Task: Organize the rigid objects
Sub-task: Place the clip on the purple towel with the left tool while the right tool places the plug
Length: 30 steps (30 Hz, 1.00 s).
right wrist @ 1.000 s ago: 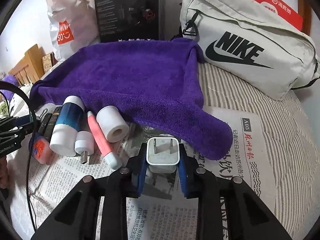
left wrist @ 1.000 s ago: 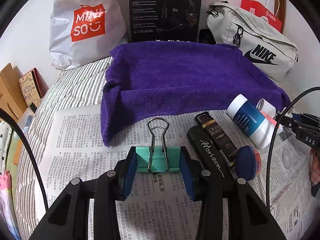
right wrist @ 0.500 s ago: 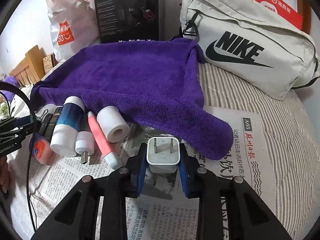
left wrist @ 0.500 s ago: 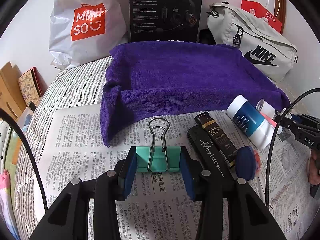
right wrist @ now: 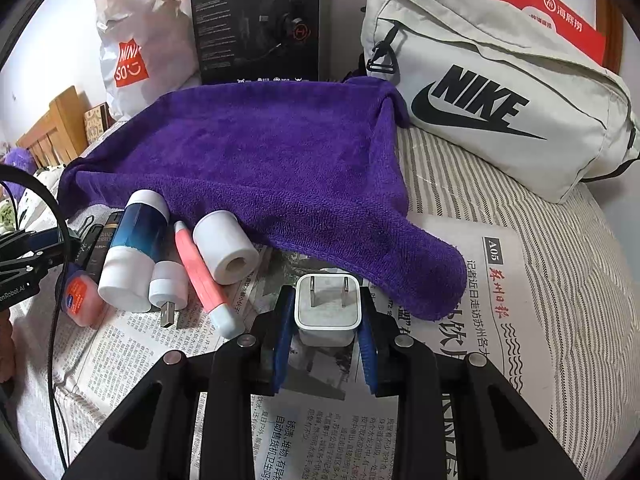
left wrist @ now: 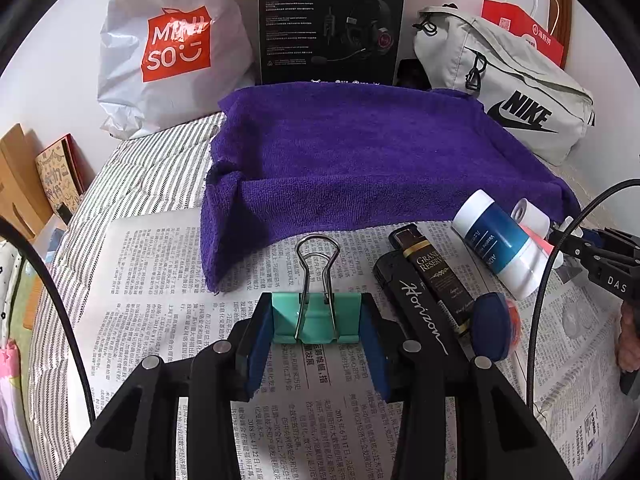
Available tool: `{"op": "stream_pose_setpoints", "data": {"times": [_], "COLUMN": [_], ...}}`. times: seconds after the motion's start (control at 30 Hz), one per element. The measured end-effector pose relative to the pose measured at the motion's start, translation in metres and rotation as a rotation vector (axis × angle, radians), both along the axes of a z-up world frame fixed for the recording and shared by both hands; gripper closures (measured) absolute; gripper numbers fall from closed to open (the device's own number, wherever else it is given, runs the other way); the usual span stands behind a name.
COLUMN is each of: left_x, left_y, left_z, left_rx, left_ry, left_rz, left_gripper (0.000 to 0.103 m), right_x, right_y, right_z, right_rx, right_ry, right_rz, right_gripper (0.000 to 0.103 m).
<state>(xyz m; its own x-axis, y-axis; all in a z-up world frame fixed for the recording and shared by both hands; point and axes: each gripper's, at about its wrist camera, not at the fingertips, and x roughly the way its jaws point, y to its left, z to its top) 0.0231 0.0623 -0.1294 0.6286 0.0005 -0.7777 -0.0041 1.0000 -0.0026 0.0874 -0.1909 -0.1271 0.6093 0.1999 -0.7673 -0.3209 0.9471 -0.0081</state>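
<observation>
Left tongs [left wrist: 316,322] clamped on green binder clip [left wrist: 316,316], right tongs [right wrist: 326,316] clamped on white charger [right wrist: 328,308]; both over the newspaper [left wrist: 160,300] by the purple towel's [left wrist: 360,160] near edge; lift straight, keep squeeze even; clip handles point toward towel, body crosswise; charger prongs face up-forward

A home bedroom. A striped bed [right wrist: 560,240] with a wooden headboard [right wrist: 52,128] carries newspaper [left wrist: 152,300]. Shopping bags [left wrist: 168,48] lean on the wall.
</observation>
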Motion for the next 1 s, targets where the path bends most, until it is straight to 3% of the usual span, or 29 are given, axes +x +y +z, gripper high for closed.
{"op": "stream_pose_setpoints", "data": {"times": [0.47, 0.73, 1.0], "left_x": [-0.012, -0.018, 0.008], "left_y": [0.008, 0.007, 0.011], "left_z": [0.013, 0.046, 0.078], "left_rx": [-0.031, -0.033, -0.025], "left_ry": [0.016, -0.015, -0.031], "left_rz": [0.001, -0.025, -0.038], "left_gripper": [0.064, 0.064, 0.064], "right_x": [-0.012, -0.016, -0.002], "right_y": [-0.018, -0.016, -0.004], "right_z": [0.015, 0.043, 0.07], "right_rx": [0.06, 0.092, 0.107], "right_ry": [0.038, 0.02, 0.009], "right_rz": [-0.047, -0.01, 0.029], "right_gripper": [0.076, 0.076, 0.076]}}
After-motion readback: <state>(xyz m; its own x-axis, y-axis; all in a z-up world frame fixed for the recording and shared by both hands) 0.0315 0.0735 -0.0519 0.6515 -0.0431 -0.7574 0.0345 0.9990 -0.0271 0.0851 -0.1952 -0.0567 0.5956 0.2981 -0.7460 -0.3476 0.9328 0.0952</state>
